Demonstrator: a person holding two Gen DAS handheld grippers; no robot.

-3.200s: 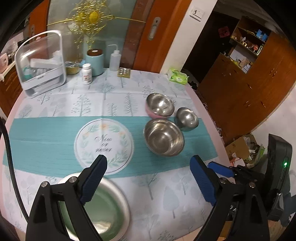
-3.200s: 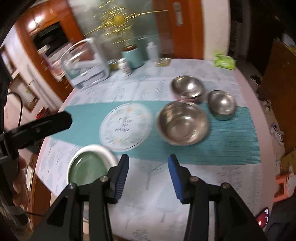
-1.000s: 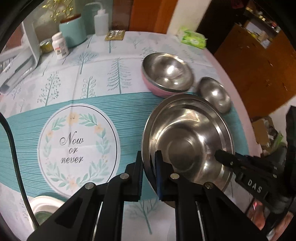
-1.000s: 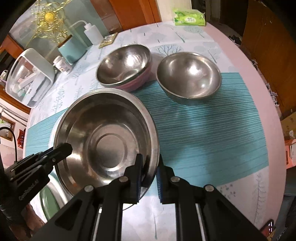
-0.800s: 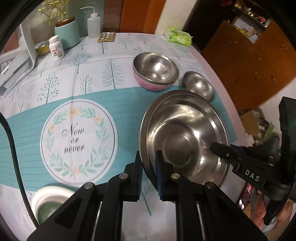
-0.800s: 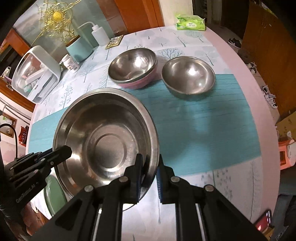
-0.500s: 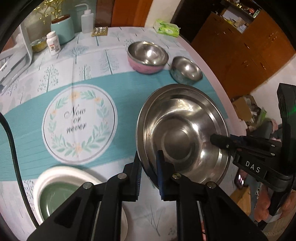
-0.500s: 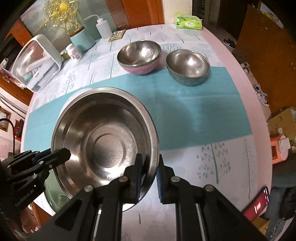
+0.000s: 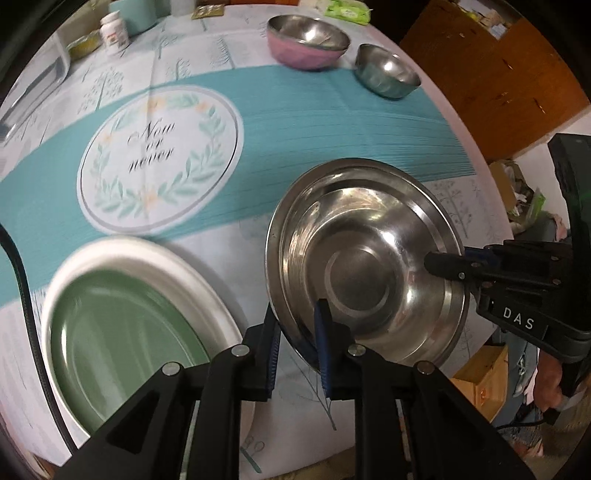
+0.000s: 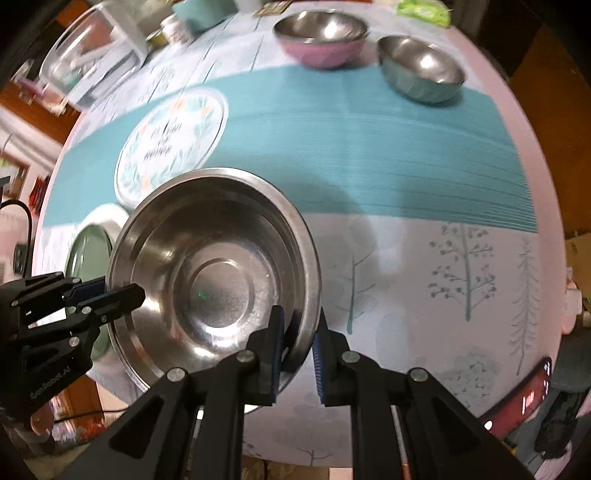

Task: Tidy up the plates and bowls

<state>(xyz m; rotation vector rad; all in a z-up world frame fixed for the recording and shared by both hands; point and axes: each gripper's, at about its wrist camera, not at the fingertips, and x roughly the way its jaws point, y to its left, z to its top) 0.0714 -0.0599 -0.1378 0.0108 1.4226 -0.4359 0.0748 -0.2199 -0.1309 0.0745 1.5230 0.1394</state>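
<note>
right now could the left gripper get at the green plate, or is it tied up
Probably not yet. The left gripper has its jaws easing open, but the big steel bowl's rim sits between them, with the right gripper pinching the opposite rim. The green plate lies uncovered just beside it.

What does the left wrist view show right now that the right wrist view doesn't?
Only the left wrist view shows the pill bottle and nearly the whole green plate. Only the right wrist view shows the clear container. Both show the big steel bowl gripped at opposite rims by the left gripper and the right gripper, plus the pink bowl.
</note>
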